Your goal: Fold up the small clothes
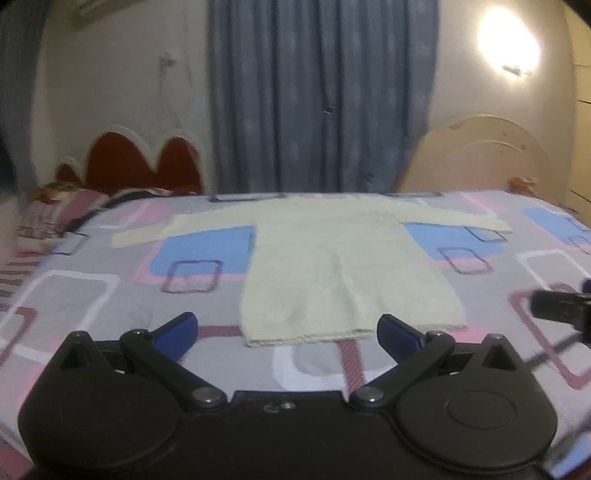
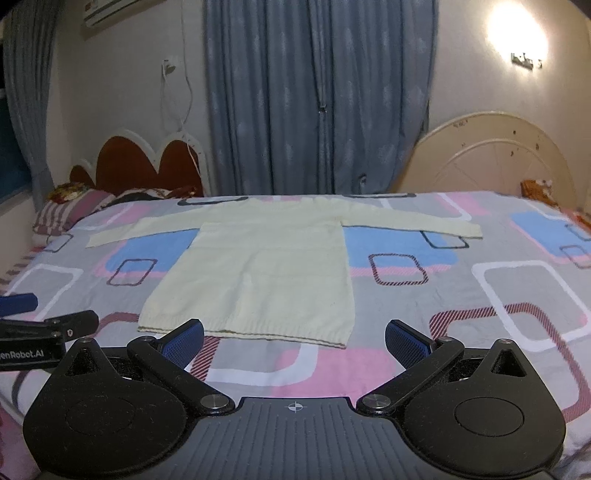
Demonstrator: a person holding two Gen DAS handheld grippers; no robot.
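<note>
Cream knit sweater (image 2: 255, 266) is lying flat on the bed (image 2: 480, 332), sleeves spread sideways, hem nearest both grippers. Left gripper (image 1: 288, 334) and right gripper (image 2: 294, 341) are hovering just before that hem, jaws spread wide, neither clearly nearer.

Left wrist view blurred; air conditioner (image 2: 110, 11) cut off.

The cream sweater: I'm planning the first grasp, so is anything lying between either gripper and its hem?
Nothing visible. The cream sweater lies flat on the patterned bedsheet, with only bare sheet between its hem and the open left gripper and right gripper.
</note>
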